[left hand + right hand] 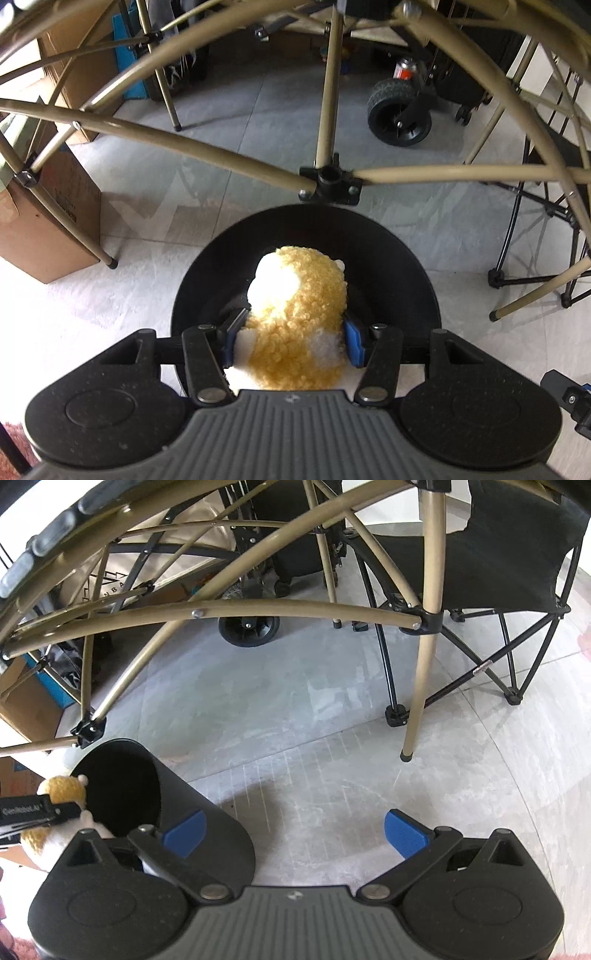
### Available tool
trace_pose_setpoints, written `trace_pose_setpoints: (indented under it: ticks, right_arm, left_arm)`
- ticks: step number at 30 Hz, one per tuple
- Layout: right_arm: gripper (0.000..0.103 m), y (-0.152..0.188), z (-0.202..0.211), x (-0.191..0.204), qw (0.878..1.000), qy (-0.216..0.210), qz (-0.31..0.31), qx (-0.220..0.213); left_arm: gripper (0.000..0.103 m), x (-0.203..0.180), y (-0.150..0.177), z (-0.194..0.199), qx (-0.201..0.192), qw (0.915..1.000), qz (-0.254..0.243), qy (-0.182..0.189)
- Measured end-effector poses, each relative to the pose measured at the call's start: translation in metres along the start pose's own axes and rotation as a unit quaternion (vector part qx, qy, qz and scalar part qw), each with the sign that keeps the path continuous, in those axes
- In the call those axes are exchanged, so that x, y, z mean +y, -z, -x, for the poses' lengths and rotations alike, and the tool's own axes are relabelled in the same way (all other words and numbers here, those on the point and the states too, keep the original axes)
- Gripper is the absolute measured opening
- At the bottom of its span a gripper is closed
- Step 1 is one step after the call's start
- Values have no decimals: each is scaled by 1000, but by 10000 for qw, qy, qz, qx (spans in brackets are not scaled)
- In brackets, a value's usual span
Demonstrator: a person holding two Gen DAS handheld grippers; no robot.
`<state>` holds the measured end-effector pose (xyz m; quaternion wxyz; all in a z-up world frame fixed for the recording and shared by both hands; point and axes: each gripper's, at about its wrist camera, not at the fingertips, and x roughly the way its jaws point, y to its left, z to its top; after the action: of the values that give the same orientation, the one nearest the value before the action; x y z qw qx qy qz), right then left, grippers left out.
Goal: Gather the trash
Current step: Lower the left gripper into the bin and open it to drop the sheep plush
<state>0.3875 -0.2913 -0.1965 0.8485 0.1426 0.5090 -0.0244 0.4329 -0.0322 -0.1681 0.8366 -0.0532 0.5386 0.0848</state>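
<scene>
Beside plush toy (62, 794), "GenRobot.AI" on left hand-held gripper (26, 814)

White lettering reading "GeniRobot.AI" runs along the left gripper (37, 810), left of the right jaws. Beyond them, a tan bag (107, 579) shows the letters "NBA".

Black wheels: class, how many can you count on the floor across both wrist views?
1 in each view, probably the same cart wheel: upper right in the left wrist view, upper centre behind the tan frame in the right wrist view. Others may be hidden by the clutter.
</scene>
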Motion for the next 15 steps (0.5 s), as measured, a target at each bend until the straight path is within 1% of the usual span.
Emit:
trace_pose_setpoints:
  ticks: [11, 15]
  right_arm:
    - [103, 0, -3, -4, 10000, -15, -32, 70]
    - [103, 1, -2, -7, 9999, -13, -84, 64]
  left_arm:
    - [54, -9, 0, -12, 128, 9998, -126, -70]
    - [56, -10, 0, -15, 180, 9997, -127, -116]
